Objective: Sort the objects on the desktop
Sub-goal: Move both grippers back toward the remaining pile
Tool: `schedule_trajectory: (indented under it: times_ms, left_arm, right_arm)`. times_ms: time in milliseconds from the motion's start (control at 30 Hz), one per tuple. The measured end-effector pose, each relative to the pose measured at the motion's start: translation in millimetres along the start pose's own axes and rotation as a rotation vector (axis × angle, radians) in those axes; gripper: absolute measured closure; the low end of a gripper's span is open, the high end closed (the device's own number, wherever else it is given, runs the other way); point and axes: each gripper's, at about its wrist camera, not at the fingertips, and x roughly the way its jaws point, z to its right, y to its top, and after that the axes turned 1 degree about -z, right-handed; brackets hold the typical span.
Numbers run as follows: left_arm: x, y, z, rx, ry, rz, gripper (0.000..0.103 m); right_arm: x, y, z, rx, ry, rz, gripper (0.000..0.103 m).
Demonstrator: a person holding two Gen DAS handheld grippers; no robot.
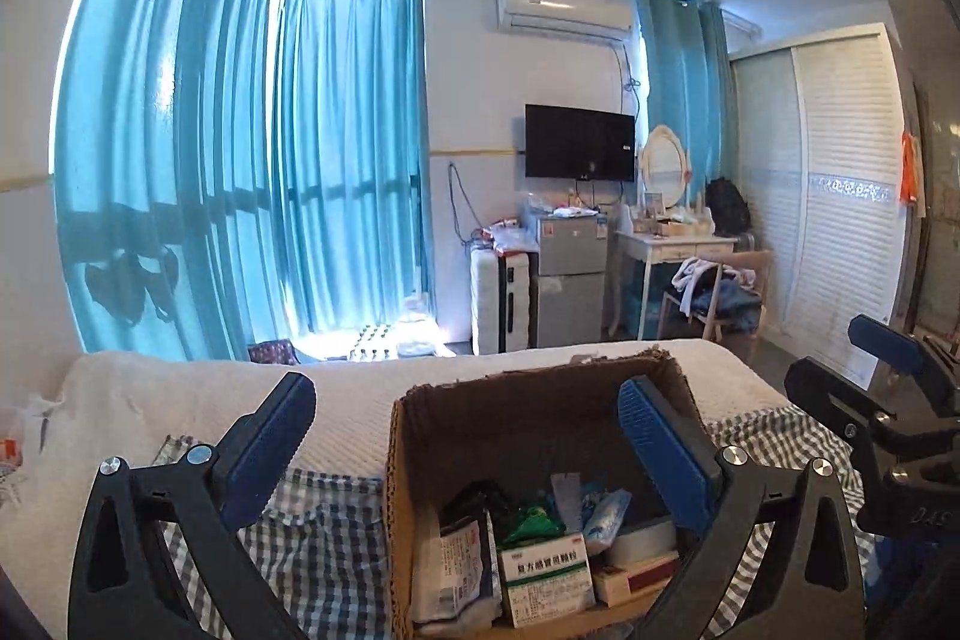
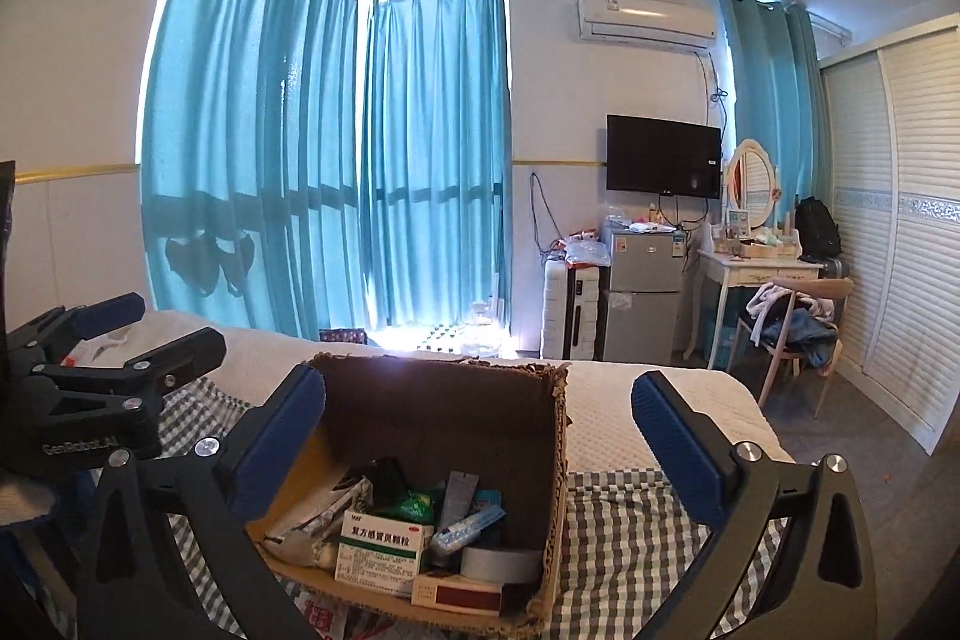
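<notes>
1. Cardboard box sits on the checked cloth over the bed, packed with a green-and-white medicine box, a tape roll, a tube and packets.
2. Left gripper and right gripper both hover above it, jaws spread wide and empty.
3. Likely next: pick one item. Take the medicine box first; it lies on top.
4. Come straight down, clear of the torn cardboard rim.

Left gripper: black angular plastic arms, silver screws, ribbed blue pads; right gripper: identical build; "GenRobot.AI" lettering shows on the left gripper's black body.
</notes>
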Motion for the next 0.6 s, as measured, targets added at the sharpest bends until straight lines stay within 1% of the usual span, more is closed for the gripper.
schedule_trajectory:
  times_ms: [67,133,200,300,433,500,600]
  left_arm:
    - [-7.7,-1.6,1.7,0.001,-0.012,-0.01,0.0]
    - [-14.2,-3.0,0.2,-0.012,-0.008,-0.011,0.0]
    - [-18.6,-7.0,-5.7,-0.049,0.008,-0.022,0.0]
    - [-23.3,-13.5,-16.5,-0.113,0.01,-0.025,0.0]
    - [-26.2,-21.9,-27.6,-0.139,0.066,-0.035,0.0]
    - [-28.3,-28.6,-34.4,-0.154,0.096,-0.031,0.0]
    - [-29.3,-38.0,-41.3,-0.17,0.116,-0.036,0.0]
  right_arm:
    - [-6.1,-2.2,0.1,0.001,-0.005,-0.001,0.0]
    - [-12.2,-5.1,1.7,0.007,-0.006,0.001,0.0]
    - [-17.9,-9.7,2.1,0.019,0.004,-0.001,0.0]
    - [-23.0,-20.9,2.3,0.026,0.002,-0.017,0.0]
    - [-24.0,-36.9,2.0,0.015,-0.006,-0.042,0.0]
    - [-22.2,-47.1,2.3,0.018,0.003,-0.075,0.0]
    - [-20.6,-62.0,1.3,0.017,0.016,-0.114,0.0]
